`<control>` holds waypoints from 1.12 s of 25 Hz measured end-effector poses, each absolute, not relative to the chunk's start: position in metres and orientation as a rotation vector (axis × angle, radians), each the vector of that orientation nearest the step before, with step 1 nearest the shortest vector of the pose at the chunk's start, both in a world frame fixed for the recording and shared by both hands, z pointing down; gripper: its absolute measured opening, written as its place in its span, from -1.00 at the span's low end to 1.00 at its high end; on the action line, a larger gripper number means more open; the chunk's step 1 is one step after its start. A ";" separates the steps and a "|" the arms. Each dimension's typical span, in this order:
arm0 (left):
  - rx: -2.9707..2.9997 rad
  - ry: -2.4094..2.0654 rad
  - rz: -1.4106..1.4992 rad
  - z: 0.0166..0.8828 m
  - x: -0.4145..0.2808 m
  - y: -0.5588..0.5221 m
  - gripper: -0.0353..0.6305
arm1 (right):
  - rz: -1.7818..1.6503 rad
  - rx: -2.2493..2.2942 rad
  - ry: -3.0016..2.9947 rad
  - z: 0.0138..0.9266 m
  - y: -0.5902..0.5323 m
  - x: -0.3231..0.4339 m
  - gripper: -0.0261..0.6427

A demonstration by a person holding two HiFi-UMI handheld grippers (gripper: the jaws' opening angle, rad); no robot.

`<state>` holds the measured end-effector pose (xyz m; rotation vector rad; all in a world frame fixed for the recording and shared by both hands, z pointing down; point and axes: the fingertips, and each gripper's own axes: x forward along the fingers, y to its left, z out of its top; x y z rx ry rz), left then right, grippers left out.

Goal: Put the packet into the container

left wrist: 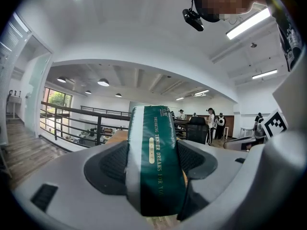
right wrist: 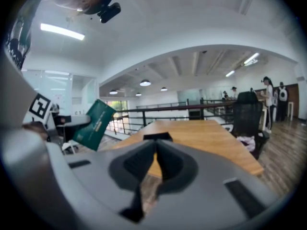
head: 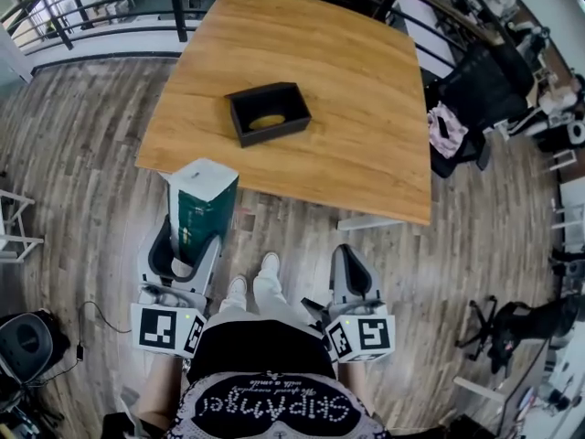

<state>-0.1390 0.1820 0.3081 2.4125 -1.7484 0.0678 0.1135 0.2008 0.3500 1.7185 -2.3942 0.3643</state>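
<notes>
A dark green and white packet (head: 201, 208) stands up out of my left gripper (head: 186, 245), whose jaws are shut on its lower part. The left gripper view shows the packet (left wrist: 154, 162) clamped between the black pads (left wrist: 111, 164), with gold lettering down its face. My right gripper (head: 353, 277) is shut with nothing in it; its jaws meet in the right gripper view (right wrist: 155, 159). The black open container (head: 268, 112) sits on the wooden table (head: 366, 126), well ahead of both grippers. The packet (right wrist: 94, 123) shows at the left of the right gripper view.
I stand on wood-plank floor short of the table's near edge (head: 292, 195). A black office chair (head: 480, 94) with a pink cloth stands to the table's right. A dark railing (head: 110, 3) runs behind the table. Gear lies on the floor at the left (head: 27, 346) and right (head: 521, 327).
</notes>
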 end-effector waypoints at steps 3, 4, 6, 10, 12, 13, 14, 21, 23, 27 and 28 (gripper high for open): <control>2.400 -1.779 0.060 0.308 -0.125 0.166 0.14 | 0.369 1.698 -2.415 0.352 0.180 0.126 -0.80; 2.393 -1.788 0.057 0.308 -0.121 0.161 0.13 | 0.371 1.690 -2.422 0.354 0.174 0.130 -0.80; 2.381 -1.805 0.049 0.309 -0.112 0.151 0.13 | 0.371 1.677 -2.434 0.355 0.161 0.138 -0.80; 2.364 -1.820 0.029 0.310 -0.098 0.138 0.13 | 0.378 1.654 -2.461 0.355 0.140 0.149 -0.80; 2.364 -1.817 0.025 0.311 -0.092 0.135 0.14 | 0.373 1.647 -2.473 0.354 0.134 0.154 -0.80; 2.364 -1.816 0.027 0.311 -0.089 0.134 0.13 | 0.371 1.646 -2.478 0.354 0.131 0.156 -0.80; 2.361 -1.817 0.030 0.312 -0.086 0.134 0.13 | 0.370 1.646 -2.483 0.354 0.129 0.158 -0.80; 2.350 -1.828 0.025 0.312 -0.072 0.133 0.13 | 0.370 1.629 -2.504 0.352 0.120 0.168 -0.80; 2.355 -1.831 0.028 0.310 -0.071 0.134 0.13 | 0.376 1.625 -2.510 0.352 0.120 0.168 -0.80; 2.352 -1.833 0.029 0.310 -0.074 0.129 0.13 | 0.385 1.614 -2.512 0.353 0.117 0.163 -0.80; 2.352 -1.831 0.030 0.310 -0.075 0.127 0.13 | 0.387 1.612 -2.512 0.354 0.115 0.162 -0.80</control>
